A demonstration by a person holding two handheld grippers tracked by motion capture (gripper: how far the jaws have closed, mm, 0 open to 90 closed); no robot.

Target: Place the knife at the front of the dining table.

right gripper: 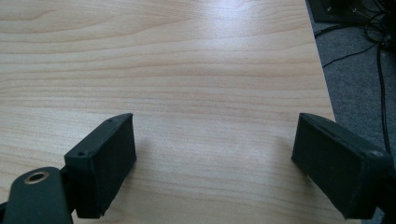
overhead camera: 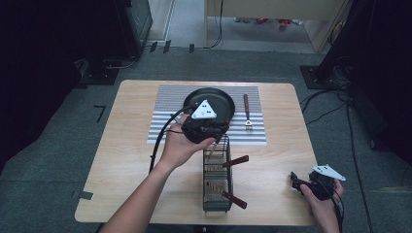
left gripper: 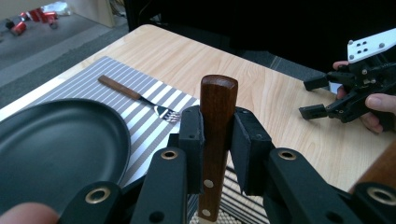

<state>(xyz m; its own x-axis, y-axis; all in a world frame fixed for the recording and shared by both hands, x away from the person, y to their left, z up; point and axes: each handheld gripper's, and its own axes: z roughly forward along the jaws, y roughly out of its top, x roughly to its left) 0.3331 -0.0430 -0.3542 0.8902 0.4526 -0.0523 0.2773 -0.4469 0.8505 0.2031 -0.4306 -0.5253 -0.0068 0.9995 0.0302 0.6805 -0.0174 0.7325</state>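
Left gripper view: the left gripper [left gripper: 215,140] has its two black jaws pressed on a brown wooden utensil handle with brass rivets [left gripper: 215,135], which stands upright between the pads, its rounded end above them; the blade or tines at the lower end are hidden, so I cannot tell which piece of cutlery it is; the upright hold looks suited to drawing it straight out of the black wire cutlery basket [overhead camera: 217,182] just below. Beyond the jaws lie the round black plate [left gripper: 60,144] on the grey-and-white striped placemat [left gripper: 88,84], and a wooden-handled fork [left gripper: 137,97] laid to the plate's far side as a place setting; the held piece probably belongs beside them. In the high view the left hand [overhead camera: 180,145] reaches forward from the bottom, palm around the gripper body, poised between basket and plate; two more wooden handles still lean out of the basket. The right gripper [overhead camera: 305,183] rests low near the near right corner of the light wooden table [overhead camera: 131,160]; its jaws stand spread wide with nothing but bare tabletop between them, the hand apparently idle.
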